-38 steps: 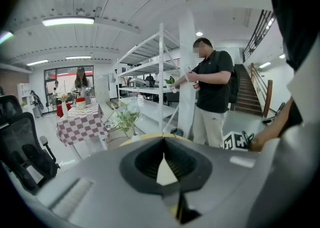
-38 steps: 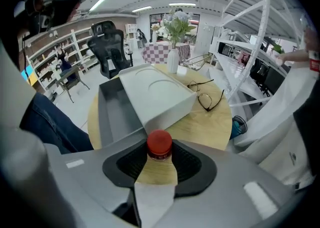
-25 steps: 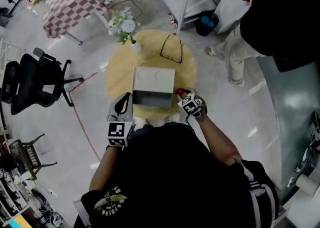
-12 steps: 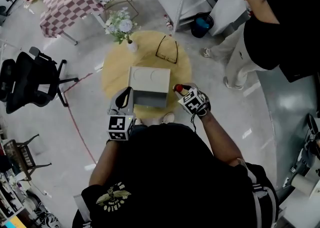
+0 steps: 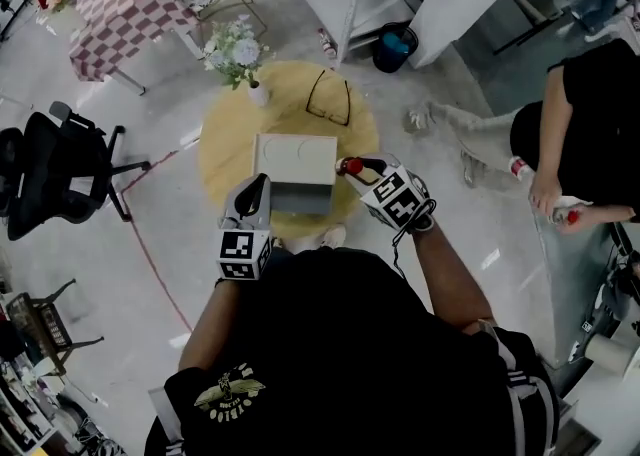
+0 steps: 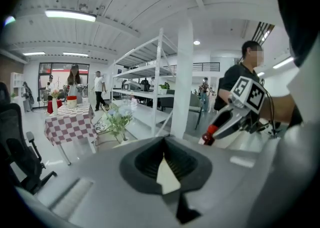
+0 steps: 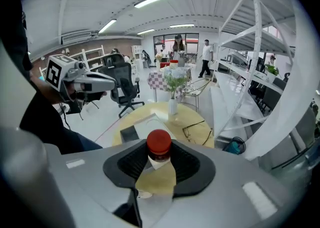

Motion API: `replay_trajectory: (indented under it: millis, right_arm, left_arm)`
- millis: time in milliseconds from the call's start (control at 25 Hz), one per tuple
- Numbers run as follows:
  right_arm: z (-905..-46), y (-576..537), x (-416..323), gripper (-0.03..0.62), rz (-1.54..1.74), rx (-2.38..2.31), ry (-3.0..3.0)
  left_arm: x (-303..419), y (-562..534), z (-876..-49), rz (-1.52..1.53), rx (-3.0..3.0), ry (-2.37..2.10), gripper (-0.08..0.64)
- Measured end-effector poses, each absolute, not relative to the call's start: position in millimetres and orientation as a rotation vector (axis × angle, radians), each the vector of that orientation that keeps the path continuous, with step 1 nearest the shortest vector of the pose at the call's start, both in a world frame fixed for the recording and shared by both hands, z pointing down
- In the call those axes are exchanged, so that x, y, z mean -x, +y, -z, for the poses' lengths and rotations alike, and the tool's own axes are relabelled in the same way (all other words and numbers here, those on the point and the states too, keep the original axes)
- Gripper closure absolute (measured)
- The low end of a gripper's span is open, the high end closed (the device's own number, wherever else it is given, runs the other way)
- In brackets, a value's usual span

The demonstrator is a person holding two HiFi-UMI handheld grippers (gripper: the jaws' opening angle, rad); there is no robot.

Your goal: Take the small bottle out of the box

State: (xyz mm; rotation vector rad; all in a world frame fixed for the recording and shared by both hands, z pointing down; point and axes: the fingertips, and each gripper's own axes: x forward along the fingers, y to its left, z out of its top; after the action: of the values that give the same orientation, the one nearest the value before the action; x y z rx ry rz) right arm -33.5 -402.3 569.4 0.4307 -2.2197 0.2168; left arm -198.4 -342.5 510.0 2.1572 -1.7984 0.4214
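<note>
We hold one red-capped small bottle (image 7: 158,147) clenched in our right gripper (image 5: 357,166) over the round table's (image 5: 225,149) right edge, outside the one box (image 5: 295,156). Our left gripper (image 5: 257,187), pinched together, is at its near-left corner.

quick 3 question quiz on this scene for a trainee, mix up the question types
1. What do the right gripper's fingers hold?
A. eyeglasses
B. a red-capped small bottle
C. a flower vase

2. True or false: the small bottle is sitting inside the box.

3. Name the thing that lies on the round table beyond the box, to the right of the vase of flowers in the head view.

Key
1. B
2. False. It is clamped in the right gripper, up off the table and beside the box.
3. Eyeglasses
</note>
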Motion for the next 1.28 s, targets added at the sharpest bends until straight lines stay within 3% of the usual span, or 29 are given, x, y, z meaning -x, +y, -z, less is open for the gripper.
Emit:
replay_trajectory:
  millis: [520,1280]
  right_arm:
    - [-564.5,-385.4,94.3,0.439,-0.277,-0.537,-2.195]
    - [-719.0,-322.0,137.5,0.439,-0.422,-0.650,-2.007]
  left_arm:
    - [269.7,-348.6,-508.4,-0.429,-2.232,-1.690,0.560]
    - [361.6,-317.2,-530.2,-0.522,-2.241,-1.616,0.560]
